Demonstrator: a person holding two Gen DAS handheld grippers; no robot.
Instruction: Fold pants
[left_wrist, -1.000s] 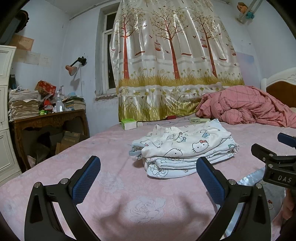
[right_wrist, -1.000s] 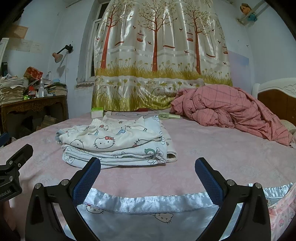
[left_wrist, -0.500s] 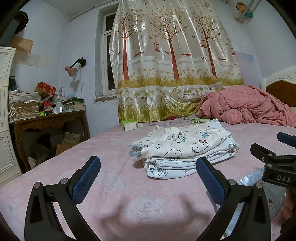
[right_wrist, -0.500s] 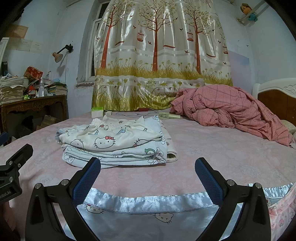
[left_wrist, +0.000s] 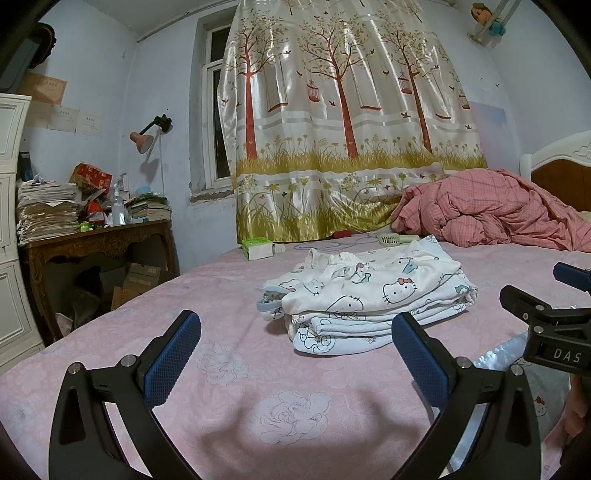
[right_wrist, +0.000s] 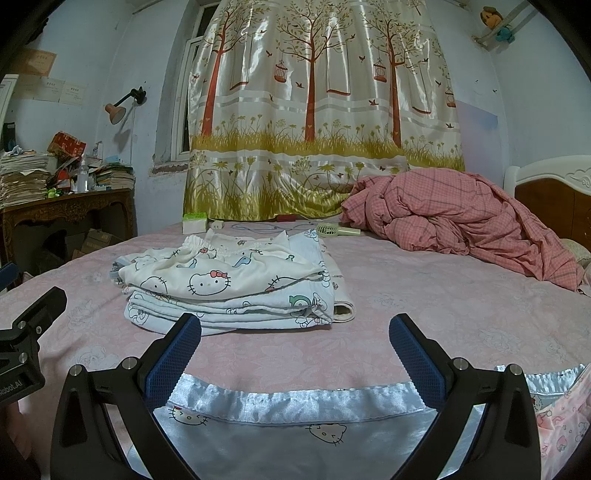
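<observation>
A folded stack of white cartoon-cat print clothes (left_wrist: 365, 299) (right_wrist: 229, 284) lies in the middle of the pink bed. A silvery satin garment with the same cat print (right_wrist: 295, 410) is spread flat at the near edge, its hem just below my right gripper (right_wrist: 294, 354), which is open and holds nothing. A corner of that satin garment (left_wrist: 517, 365) shows at the right of the left wrist view. My left gripper (left_wrist: 295, 352) hangs open over bare sheet, left of the satin and short of the stack. The right gripper's body (left_wrist: 554, 332) shows at the right edge.
A bunched pink checked quilt (right_wrist: 454, 225) lies at the back right by the headboard (right_wrist: 554, 192). A small green fan (right_wrist: 336, 231) and a green-white box (right_wrist: 194, 222) sit behind the stack. A cluttered wooden desk (left_wrist: 92, 240) stands left of the bed; a curtain (left_wrist: 343, 122) hangs behind.
</observation>
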